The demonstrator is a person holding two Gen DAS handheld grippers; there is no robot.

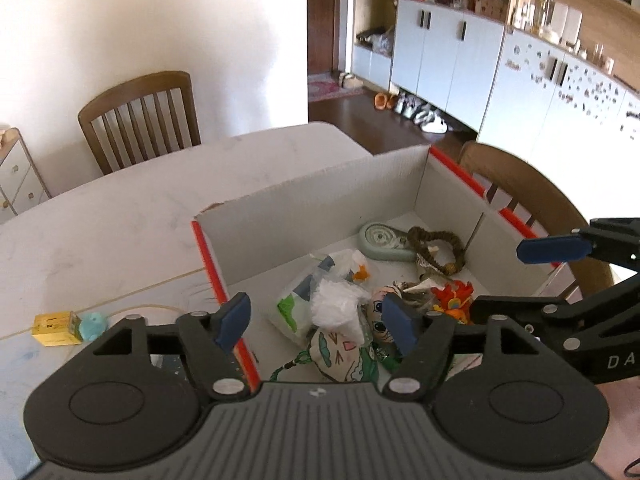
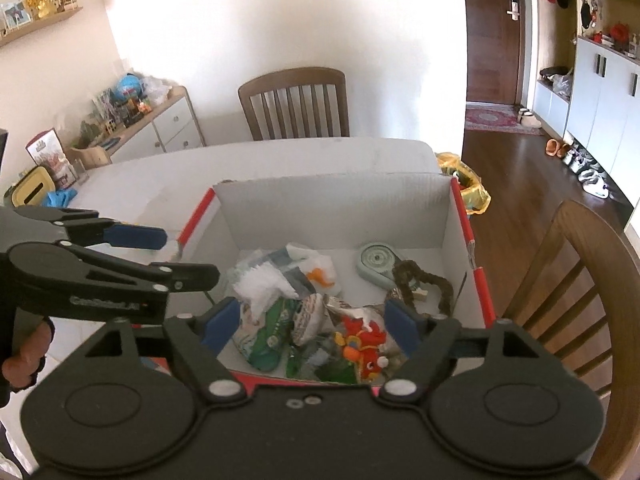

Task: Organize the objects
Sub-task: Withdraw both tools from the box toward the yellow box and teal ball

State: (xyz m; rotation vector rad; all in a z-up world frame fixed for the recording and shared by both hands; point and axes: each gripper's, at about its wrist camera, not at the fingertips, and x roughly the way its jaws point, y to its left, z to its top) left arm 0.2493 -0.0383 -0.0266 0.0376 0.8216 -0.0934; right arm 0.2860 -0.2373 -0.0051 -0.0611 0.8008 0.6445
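A white cardboard box [image 1: 312, 196] with red edges stands on the table and also shows in the right wrist view [image 2: 332, 208]. Inside lie a pale green round gadget [image 1: 382, 240], a brown braided cord [image 1: 438, 246], a red plush toy [image 2: 366, 346], white plastic bags [image 1: 336, 306] and printed cloth toys [image 1: 340, 354]. My left gripper [image 1: 316, 322] is open and empty above the box's near left corner. My right gripper [image 2: 314, 326] is open and empty above the box's near edge. Each gripper shows in the other's view, at the side.
A yellow block [image 1: 54, 328] with a teal piece [image 1: 93, 326] lies on the table left of the box. Wooden chairs stand at the far side [image 2: 294, 102] and the right [image 2: 580, 292]. A yellow bag [image 2: 470, 184] sits beyond the table's corner.
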